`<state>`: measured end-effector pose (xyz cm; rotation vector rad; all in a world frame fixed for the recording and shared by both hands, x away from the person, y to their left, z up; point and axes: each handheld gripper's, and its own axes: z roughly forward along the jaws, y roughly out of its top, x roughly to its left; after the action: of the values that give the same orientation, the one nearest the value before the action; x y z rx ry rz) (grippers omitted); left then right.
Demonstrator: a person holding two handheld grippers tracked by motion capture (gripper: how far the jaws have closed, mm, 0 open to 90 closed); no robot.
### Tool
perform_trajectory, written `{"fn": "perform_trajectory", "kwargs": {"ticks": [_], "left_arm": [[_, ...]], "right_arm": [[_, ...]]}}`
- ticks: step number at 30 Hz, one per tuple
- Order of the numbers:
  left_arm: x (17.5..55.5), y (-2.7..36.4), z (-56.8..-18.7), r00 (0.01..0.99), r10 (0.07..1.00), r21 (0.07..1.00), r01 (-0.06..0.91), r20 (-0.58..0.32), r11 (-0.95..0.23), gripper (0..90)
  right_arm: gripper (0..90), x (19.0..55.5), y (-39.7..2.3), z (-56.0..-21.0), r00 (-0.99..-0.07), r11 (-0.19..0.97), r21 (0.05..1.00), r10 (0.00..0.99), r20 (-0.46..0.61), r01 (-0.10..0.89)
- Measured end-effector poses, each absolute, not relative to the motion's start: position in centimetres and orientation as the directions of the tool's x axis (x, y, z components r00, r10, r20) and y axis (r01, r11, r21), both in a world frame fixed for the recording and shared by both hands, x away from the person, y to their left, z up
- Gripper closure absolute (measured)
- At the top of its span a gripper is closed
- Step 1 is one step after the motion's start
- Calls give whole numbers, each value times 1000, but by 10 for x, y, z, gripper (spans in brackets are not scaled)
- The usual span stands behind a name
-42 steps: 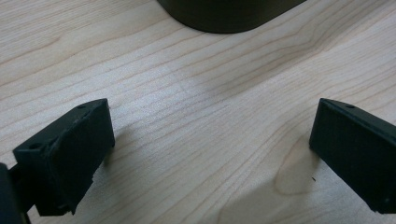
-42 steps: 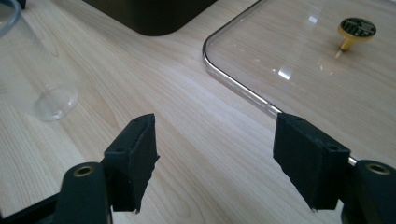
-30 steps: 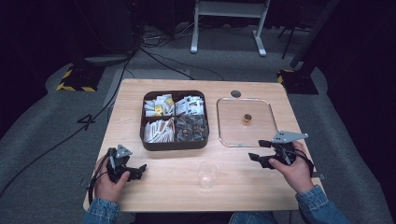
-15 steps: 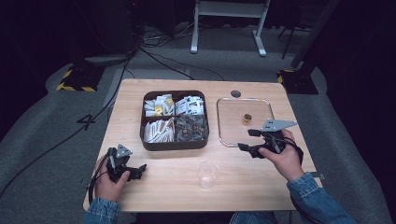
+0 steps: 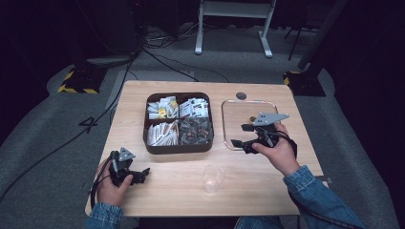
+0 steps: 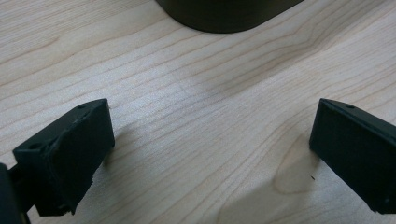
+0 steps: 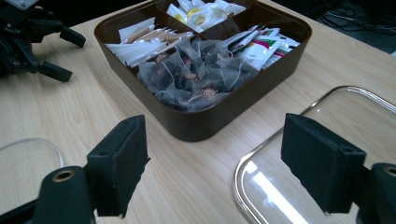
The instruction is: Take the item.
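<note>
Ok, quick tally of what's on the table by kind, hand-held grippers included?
Brown compartment box: 1
Clear lid: 1
Clear plastic cup: 1
Hand-held grippers: 2, the left hand-held gripper and the right hand-held gripper, both open with nothing between the jaws
Total: 5
</note>
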<state>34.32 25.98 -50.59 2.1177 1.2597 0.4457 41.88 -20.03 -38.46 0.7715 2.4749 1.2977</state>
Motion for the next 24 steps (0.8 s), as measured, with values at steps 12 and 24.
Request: {"fn": "perform_trajectory", "kwargs": {"ticks": [12, 24], "left_arm": [[342, 259, -506, 482, 876, 665, 663, -28, -344, 3], [342, 259, -506, 482, 875, 664, 664, -30, -343, 3]], "right_arm": [[195, 437, -168, -384, -848, 477, 815, 529, 32, 329], [266, 454, -141, -395, -865, 484, 813, 500, 48, 325]]}}
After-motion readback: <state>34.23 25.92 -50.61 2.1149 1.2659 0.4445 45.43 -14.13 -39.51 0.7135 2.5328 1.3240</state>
